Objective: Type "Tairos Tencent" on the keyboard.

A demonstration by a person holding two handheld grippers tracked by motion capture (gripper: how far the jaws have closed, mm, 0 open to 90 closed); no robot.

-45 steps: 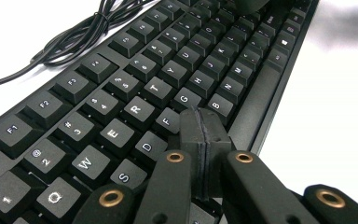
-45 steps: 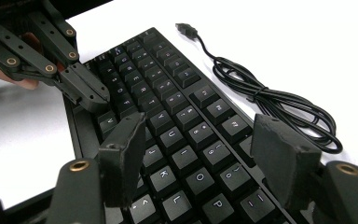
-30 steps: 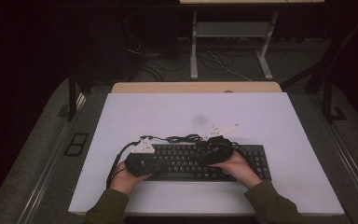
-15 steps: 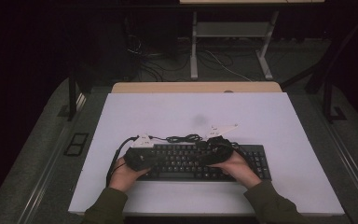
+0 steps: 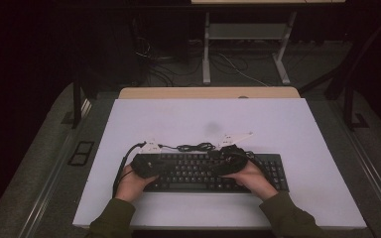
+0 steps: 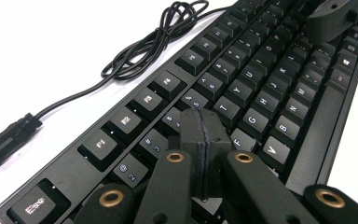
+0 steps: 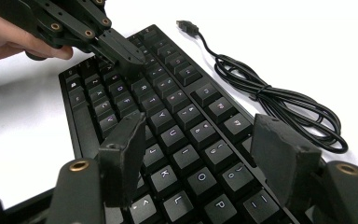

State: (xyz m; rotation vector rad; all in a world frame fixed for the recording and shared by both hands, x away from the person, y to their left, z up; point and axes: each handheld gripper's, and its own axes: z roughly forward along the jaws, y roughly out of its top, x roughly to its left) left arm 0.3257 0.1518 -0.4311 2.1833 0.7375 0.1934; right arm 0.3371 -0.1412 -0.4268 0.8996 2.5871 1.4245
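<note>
A black keyboard [image 5: 206,173] lies across the near half of the white table, and both hands rest on it. My left gripper [image 5: 164,166] points right over the keyboard's left part. Its jaws are pressed together with nothing between them, the tip [image 6: 204,127] just above the number and letter keys. My right gripper [image 5: 214,167] points left over the middle keys. Its jaws stand open [image 7: 200,129] above the keys and hold nothing. The left gripper's shut tip [image 7: 123,52] shows beyond them. The keyboard's black cable [image 5: 194,147] lies bunched behind it.
The cable's USB plug [image 7: 186,24] lies loose on the white table top [image 5: 188,119] behind the keyboard. A wooden strip [image 5: 208,92] runs along the far edge. Desk legs and cables [image 5: 238,59] stand on the dark floor beyond.
The left gripper has shifted slightly left and away over the keys. The right gripper and the keyboard have stayed put.
</note>
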